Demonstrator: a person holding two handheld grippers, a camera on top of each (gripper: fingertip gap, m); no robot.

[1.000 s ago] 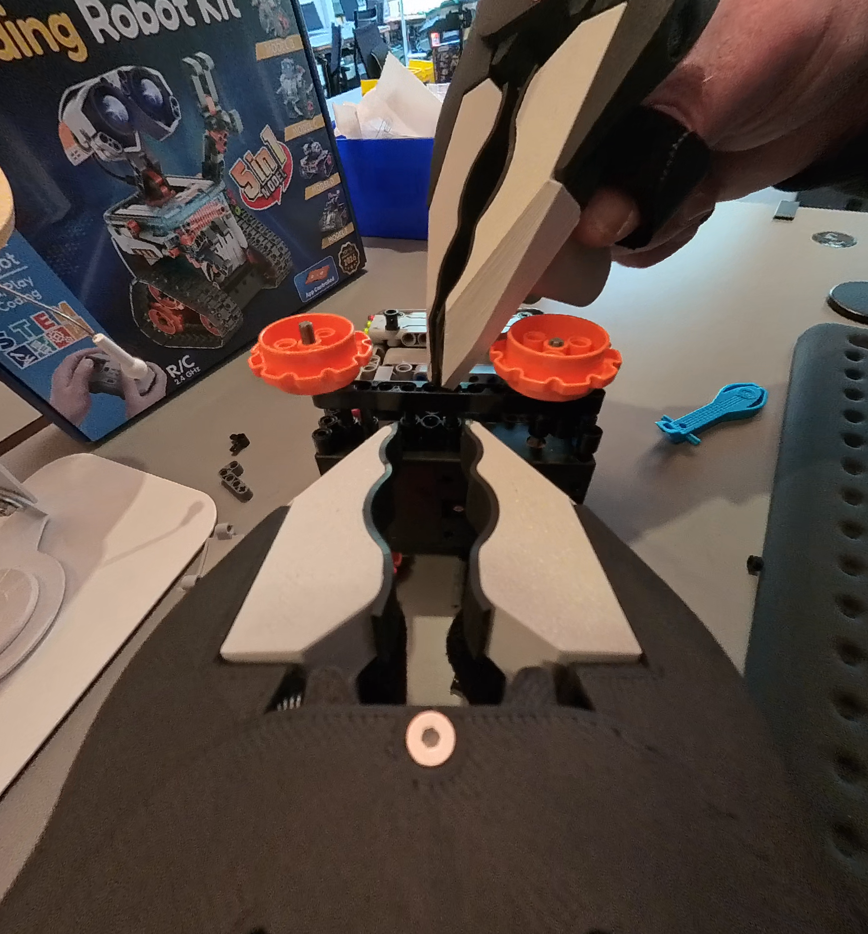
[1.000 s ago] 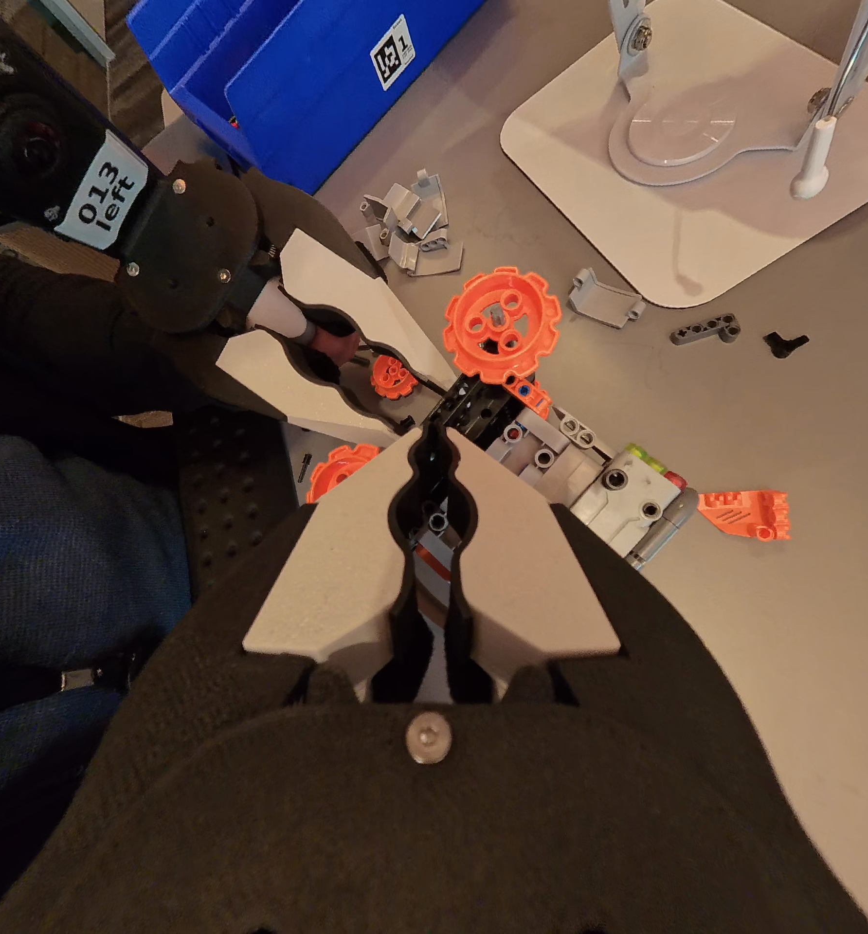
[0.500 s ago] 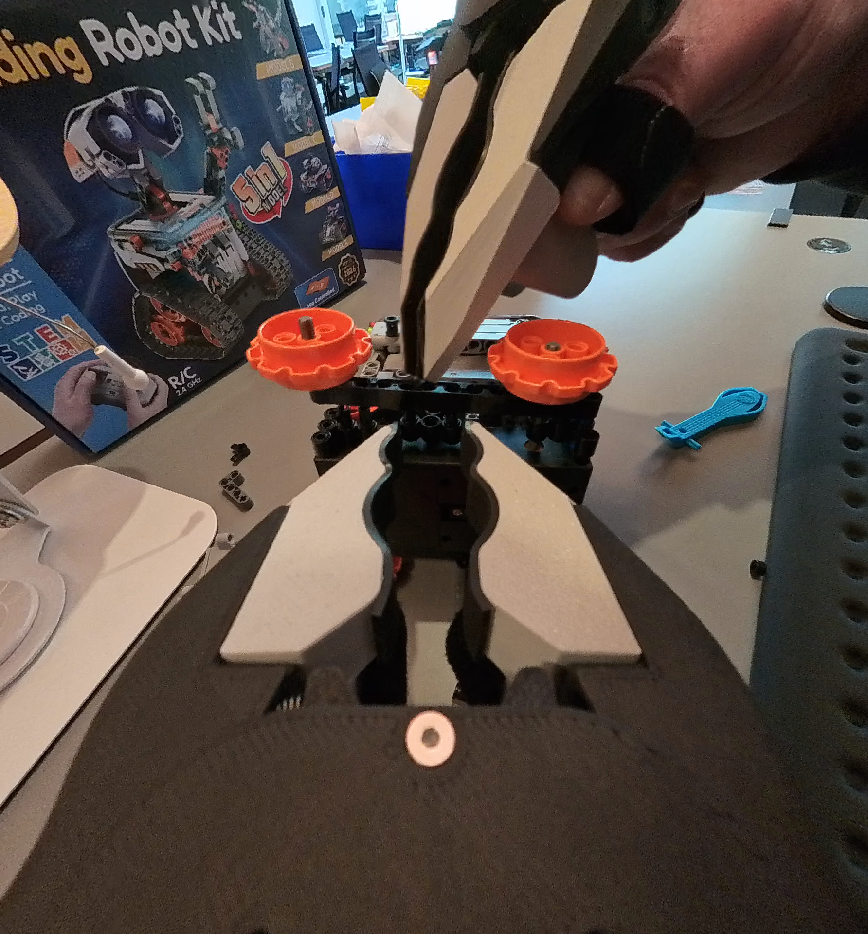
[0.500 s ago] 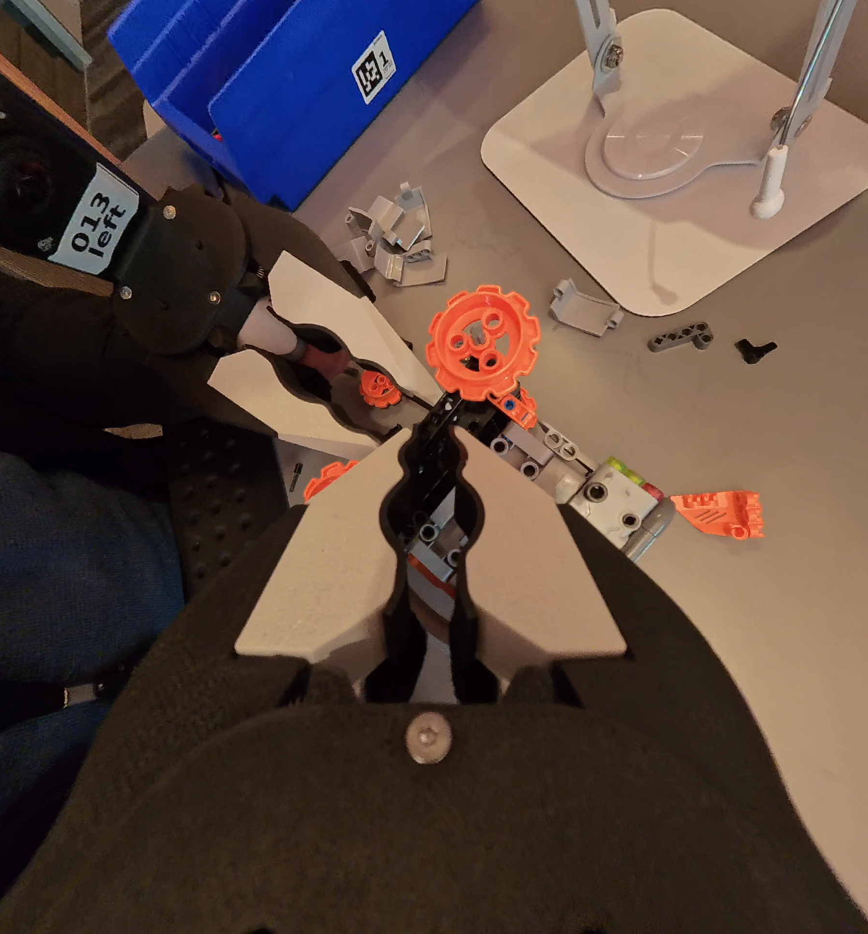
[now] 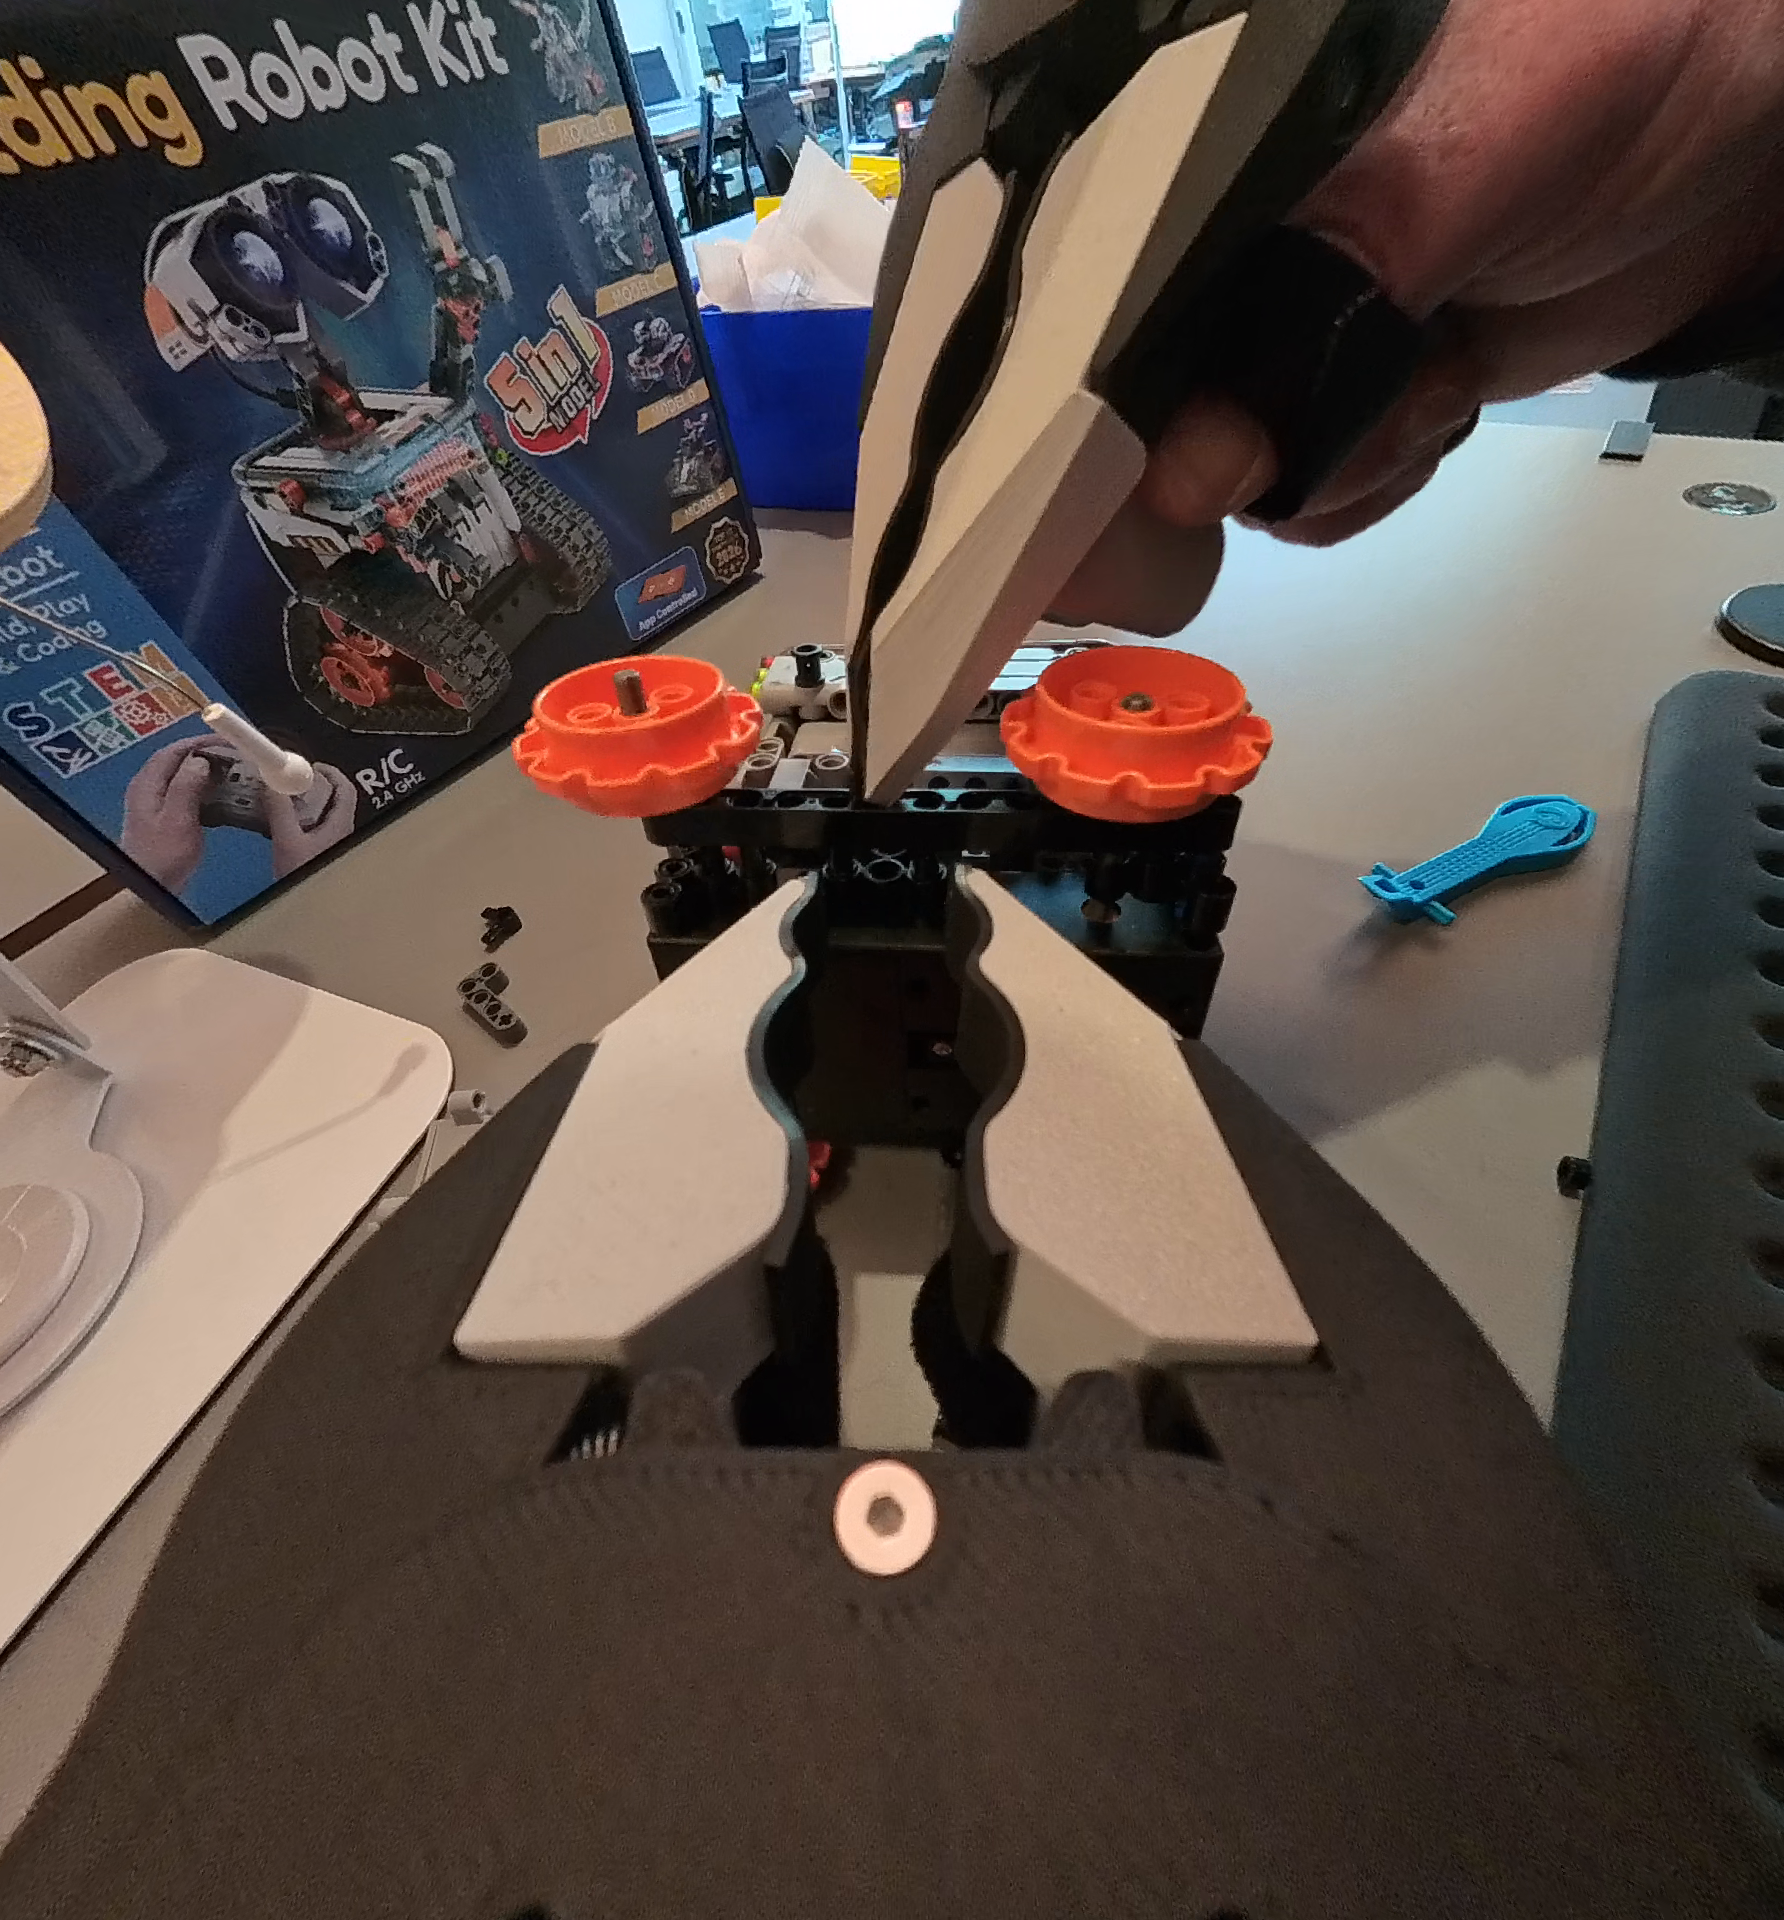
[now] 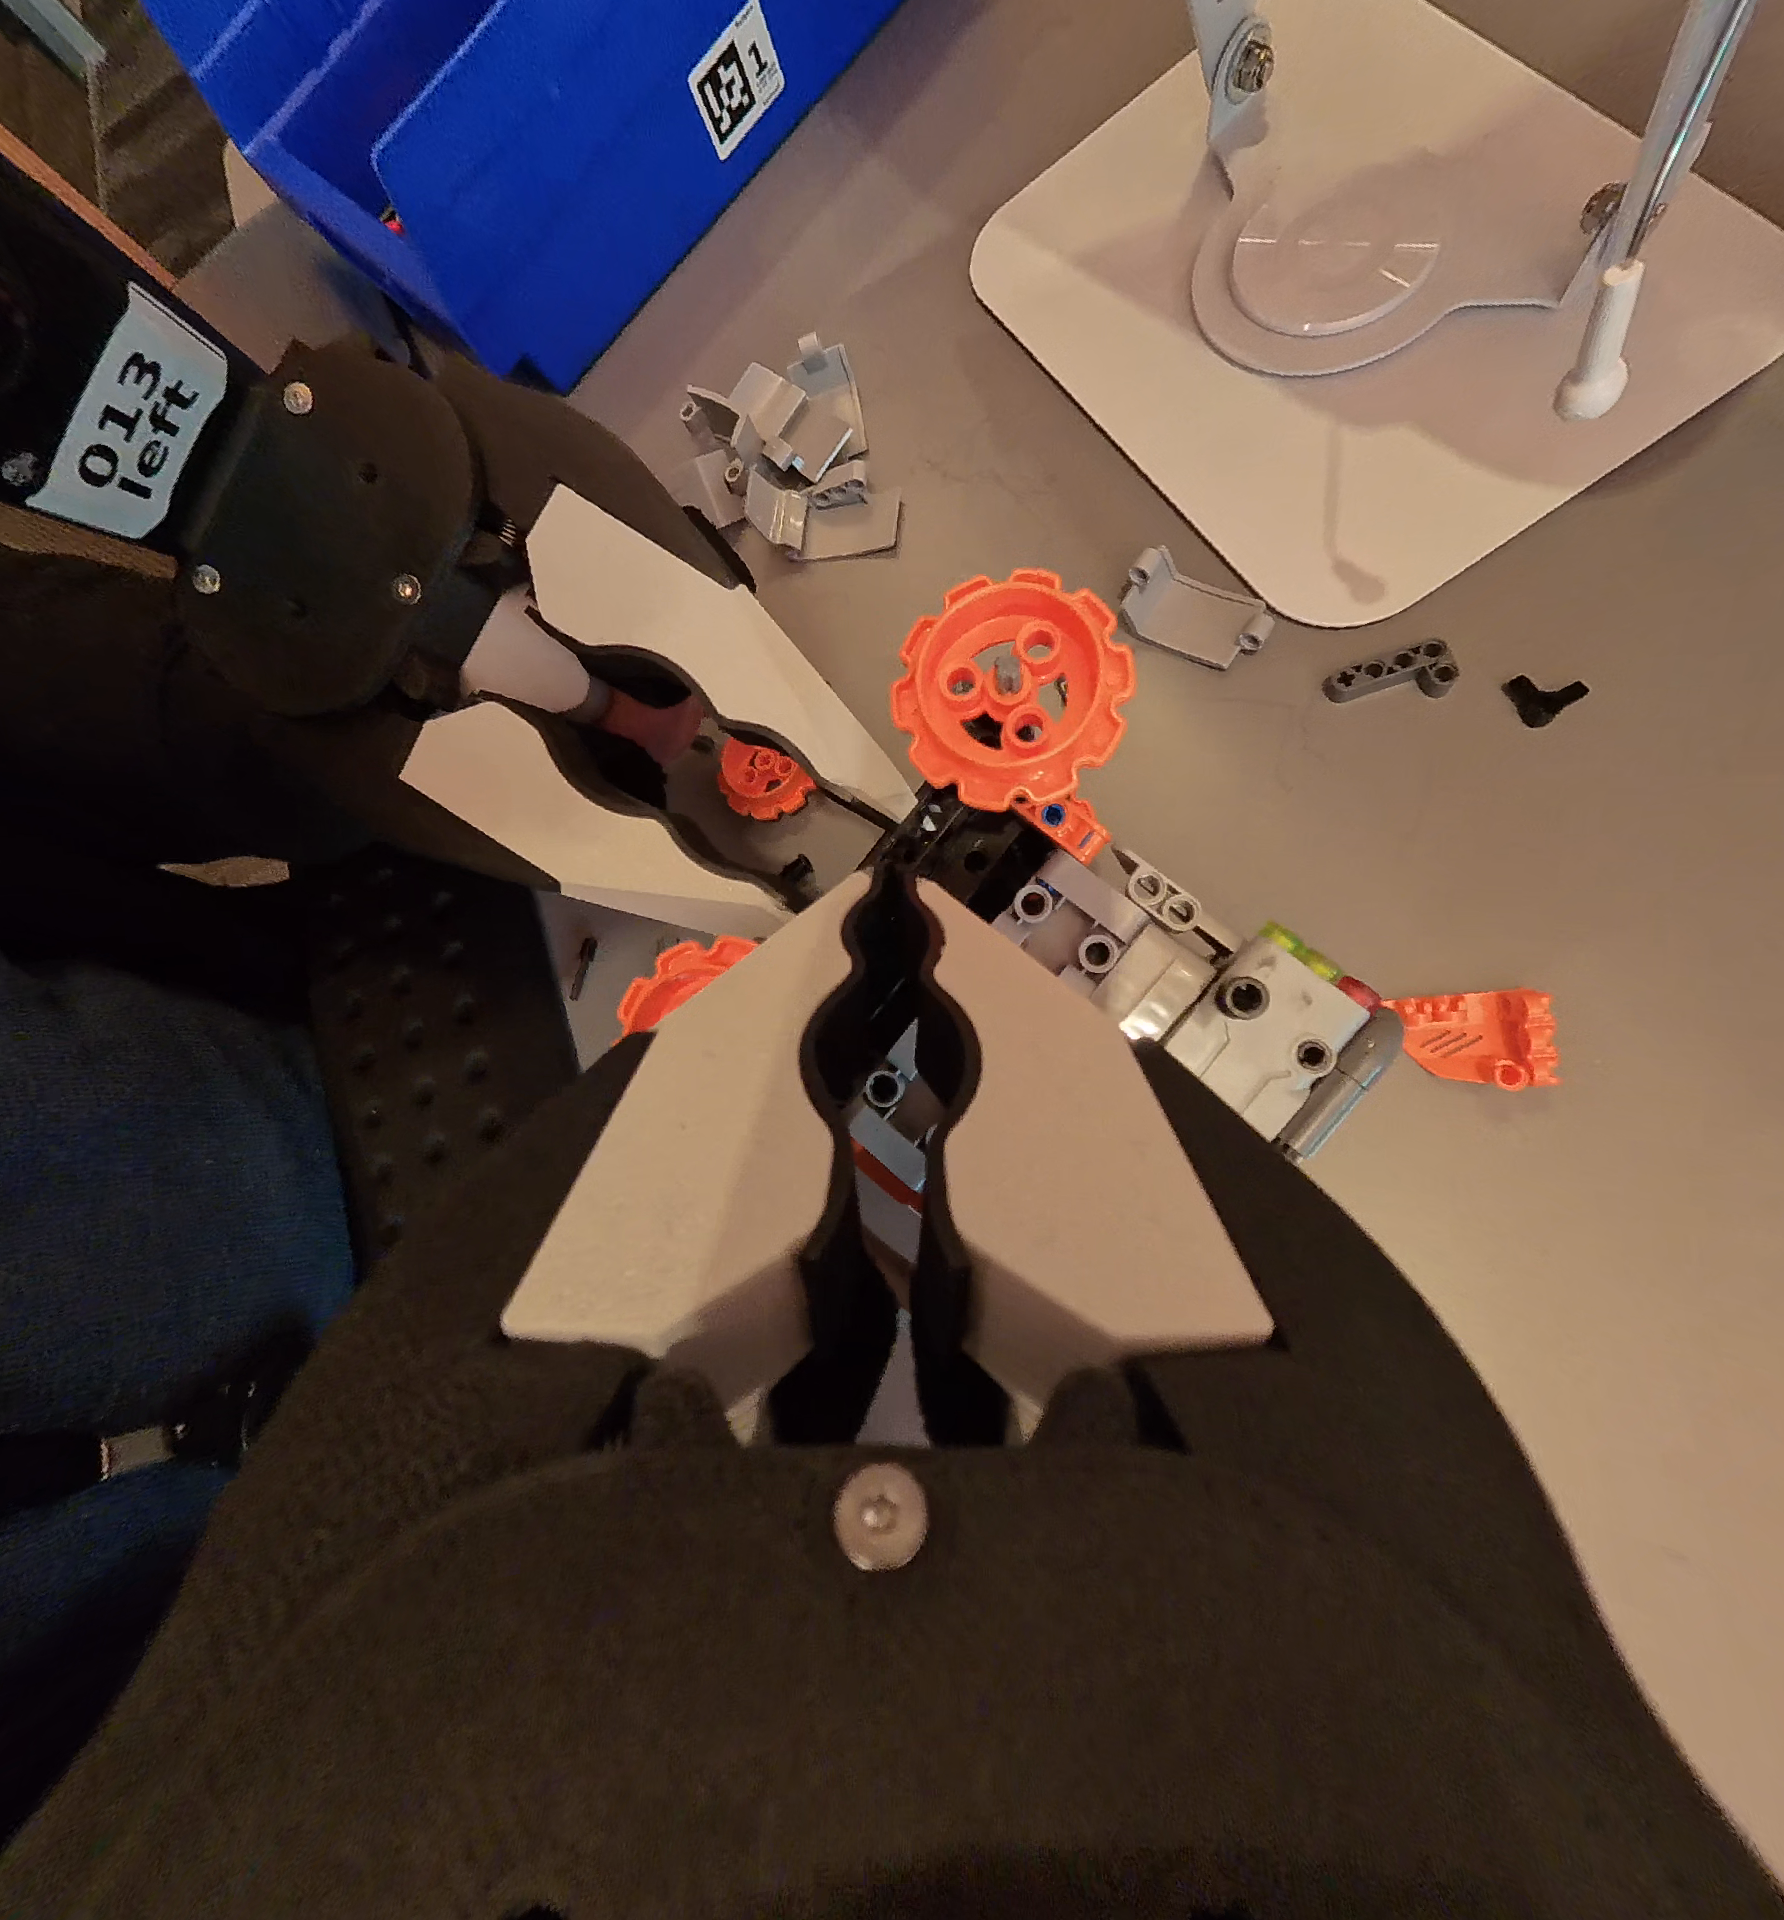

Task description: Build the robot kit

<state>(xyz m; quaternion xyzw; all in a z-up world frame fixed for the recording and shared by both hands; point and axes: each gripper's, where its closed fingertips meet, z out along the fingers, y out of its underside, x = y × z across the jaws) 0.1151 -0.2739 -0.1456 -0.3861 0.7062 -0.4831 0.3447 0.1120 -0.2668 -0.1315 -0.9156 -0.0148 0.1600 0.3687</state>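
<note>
A brick-built model (image 5: 1127, 935) with a black frame and two orange toothed wheels (image 5: 639, 748) (image 5: 1137, 732) stands on the grey table. My left gripper (image 5: 883, 894) is shut on the model's black middle block, below the top beam. My right gripper (image 5: 860, 795) comes down from above, held by a hand, jaws closed, tips on the black top beam between the wheels. In the right wrist view the right gripper (image 6: 893, 883) meets the beam beside one orange wheel (image 6: 1013, 691). The left gripper (image 6: 852, 857) comes in from the left. The model's grey end (image 6: 1231, 997) stretches right. Whether the right tips pinch anything is hidden.
A robot kit box (image 5: 296, 416) stands at back left and a blue bin (image 6: 555, 156) behind. A white stand base (image 6: 1387, 364) lies nearby. Loose grey parts (image 6: 794, 457), a grey beam (image 6: 1387, 670), an orange piece (image 6: 1480, 1039) and a blue tool (image 5: 1480, 852) lie around. A dark perforated mat (image 5: 1750, 1143) lies right. Less than 4 cm separates the two grippers' tips.
My right gripper's tips have shifted slightly left along the top beam. My left gripper keeps its hold on the model, which has barely moved.
</note>
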